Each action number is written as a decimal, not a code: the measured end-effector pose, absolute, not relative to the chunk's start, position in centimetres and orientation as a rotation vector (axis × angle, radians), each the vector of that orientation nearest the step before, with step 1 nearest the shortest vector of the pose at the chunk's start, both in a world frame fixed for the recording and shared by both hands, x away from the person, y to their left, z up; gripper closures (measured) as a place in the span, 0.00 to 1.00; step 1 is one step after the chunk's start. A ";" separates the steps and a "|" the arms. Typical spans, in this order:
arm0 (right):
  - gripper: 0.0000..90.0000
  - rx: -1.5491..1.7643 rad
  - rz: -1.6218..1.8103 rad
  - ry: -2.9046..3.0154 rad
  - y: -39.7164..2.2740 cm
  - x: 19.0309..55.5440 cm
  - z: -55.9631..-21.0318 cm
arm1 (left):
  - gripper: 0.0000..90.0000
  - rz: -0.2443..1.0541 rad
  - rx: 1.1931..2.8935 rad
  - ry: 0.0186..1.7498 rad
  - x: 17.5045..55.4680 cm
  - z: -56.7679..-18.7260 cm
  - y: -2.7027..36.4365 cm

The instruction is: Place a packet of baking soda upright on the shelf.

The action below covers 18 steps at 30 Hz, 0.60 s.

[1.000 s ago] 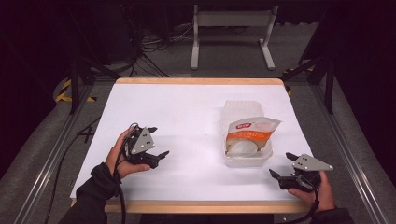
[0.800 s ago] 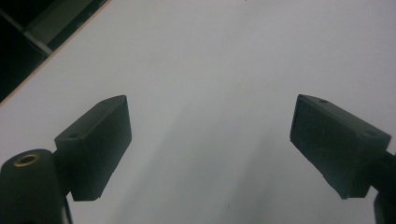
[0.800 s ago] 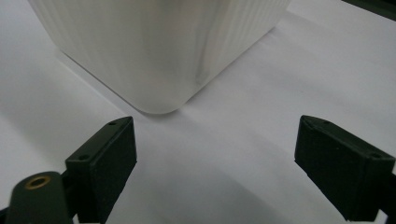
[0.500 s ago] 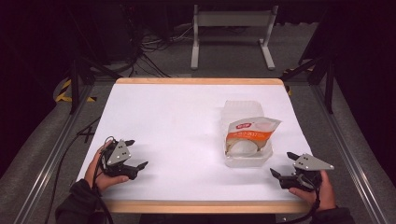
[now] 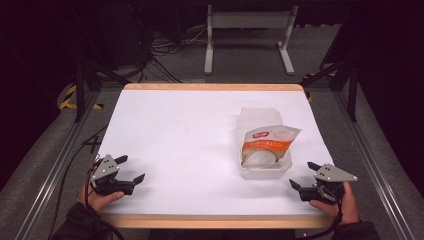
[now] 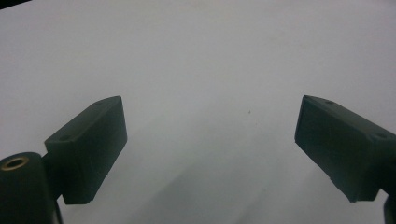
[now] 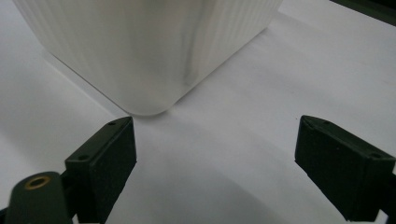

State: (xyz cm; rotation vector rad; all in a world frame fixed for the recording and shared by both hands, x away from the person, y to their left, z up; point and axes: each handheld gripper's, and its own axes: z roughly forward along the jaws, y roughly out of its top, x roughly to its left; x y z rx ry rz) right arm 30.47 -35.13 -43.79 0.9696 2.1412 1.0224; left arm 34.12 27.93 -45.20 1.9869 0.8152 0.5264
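A clear plastic container [image 5: 260, 172] stands right of centre on the white table [image 5: 190, 130]; an orange and white food packet [image 5: 267, 142] leans inside it. My right gripper [image 5: 302, 175] rests open near the front right corner, just right of the container. In the right gripper view the container's ribbed wall [image 7: 154, 51] rises close ahead of the spread jaws [image 7: 212, 154]. My left gripper [image 5: 131, 168] lies open near the front left edge, held by a hand, with bare table between its jaws [image 6: 210, 149].
The table's wooden front edge [image 5: 210, 221] runs just below both hands. Metal rails [image 5: 52, 165] flank the table. A stand's legs [image 5: 247, 45] and cables [image 5: 155, 55] lie on the floor beyond the far edge.
My left gripper has drawn back toward the front left corner of the table. The right gripper and the container have stayed put.
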 end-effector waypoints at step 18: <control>0.15 0.953 1.027 2.127 -34.9 30.9 -43.5 | 0.10 0.508 1.891 0.893 33.3 -45.3 29.6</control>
